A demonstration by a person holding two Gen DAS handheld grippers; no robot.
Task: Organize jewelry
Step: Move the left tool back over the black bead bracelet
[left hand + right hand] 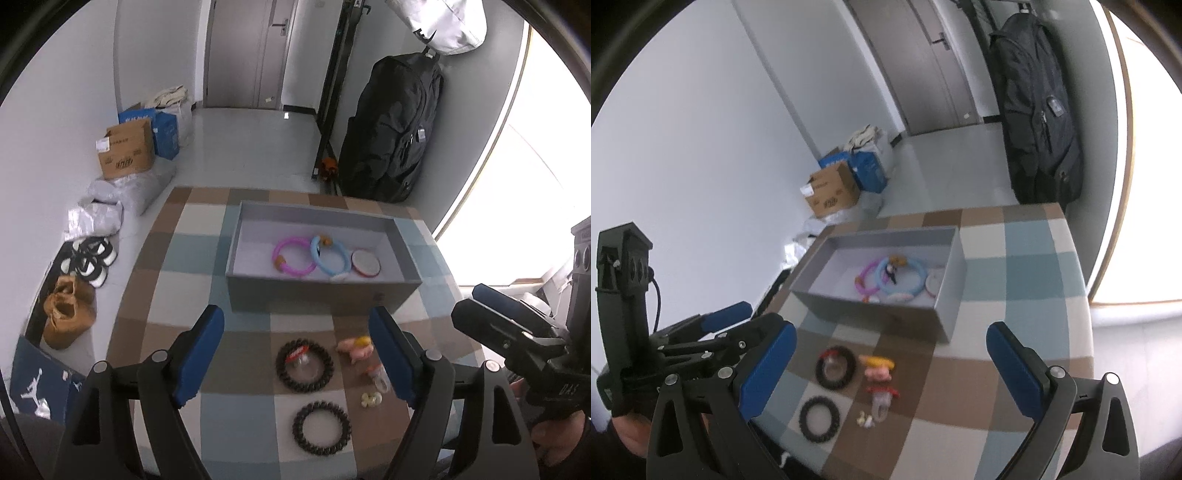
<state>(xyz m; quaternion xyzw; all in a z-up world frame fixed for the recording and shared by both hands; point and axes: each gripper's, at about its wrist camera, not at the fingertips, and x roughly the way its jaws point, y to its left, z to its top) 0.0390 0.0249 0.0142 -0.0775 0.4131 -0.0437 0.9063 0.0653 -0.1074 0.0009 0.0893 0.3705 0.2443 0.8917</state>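
From my left wrist camera, my left gripper hangs over the checked table with its blue fingers spread wide and nothing between them. Between those fingers lie two dark beaded bracelets, one nearer me, plus a pink charm and a small white flower piece. Further off sits the grey box, holding a pink ring, a blue ring overlapping it, and a red-rimmed disc. My right gripper shows at the right edge.

From my right wrist camera, my right gripper is also wide apart and empty above the table. The box lies ahead, rings inside; something dark sits on the blue ring, too blurred to name. The bracelets and the charm rest near me, and my left gripper is at left.
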